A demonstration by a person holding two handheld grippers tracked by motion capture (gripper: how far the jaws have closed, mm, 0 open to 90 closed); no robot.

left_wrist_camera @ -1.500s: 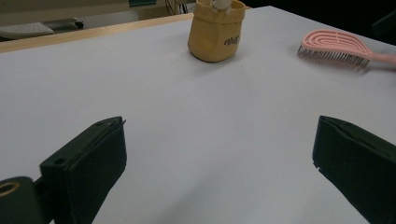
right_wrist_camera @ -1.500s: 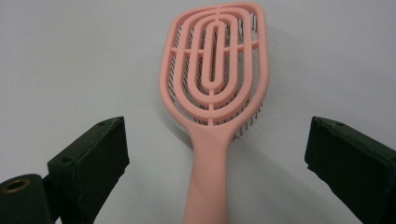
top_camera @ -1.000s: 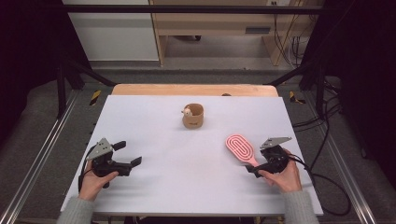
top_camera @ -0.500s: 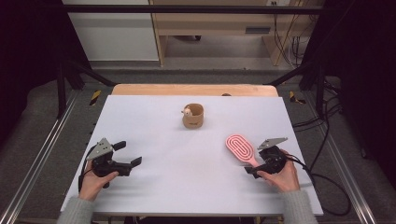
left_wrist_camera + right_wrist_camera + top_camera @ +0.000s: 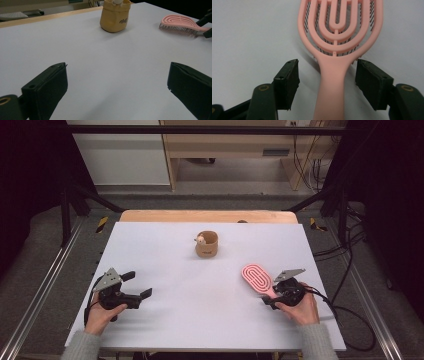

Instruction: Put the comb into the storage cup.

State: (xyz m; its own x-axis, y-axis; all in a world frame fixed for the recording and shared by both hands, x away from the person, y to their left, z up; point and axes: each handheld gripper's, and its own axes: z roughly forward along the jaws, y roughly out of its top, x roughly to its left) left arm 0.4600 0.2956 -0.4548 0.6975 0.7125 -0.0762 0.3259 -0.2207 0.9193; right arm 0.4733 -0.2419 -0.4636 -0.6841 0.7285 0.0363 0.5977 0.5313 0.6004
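Observation:
A pink vented hairbrush (image 5: 256,279) lies flat on the white table (image 5: 200,320) at the right, with its handle toward the person. My right gripper (image 5: 270,297) straddles that handle (image 5: 329,82). Its jaws have just been closing, and a gap remains on each side between the pads (image 5: 292,80) and the handle, so it is open. My left gripper (image 5: 140,284) rests at the table's left with its jaws wide apart and nothing between them (image 5: 117,82). The brush (image 5: 178,23) also appears far off in the left gripper view.
A small tan fabric pouch (image 5: 206,244) stands upright at the table's far middle with a pale object poking out of its top (image 5: 115,15). A wooden strip (image 5: 207,216) runs along the far edge. Cables (image 5: 345,320) trail off the right side.
The right gripper's jaws look slightly narrower around the brush handle. Both hands, the brush and the pouch stay where they were.

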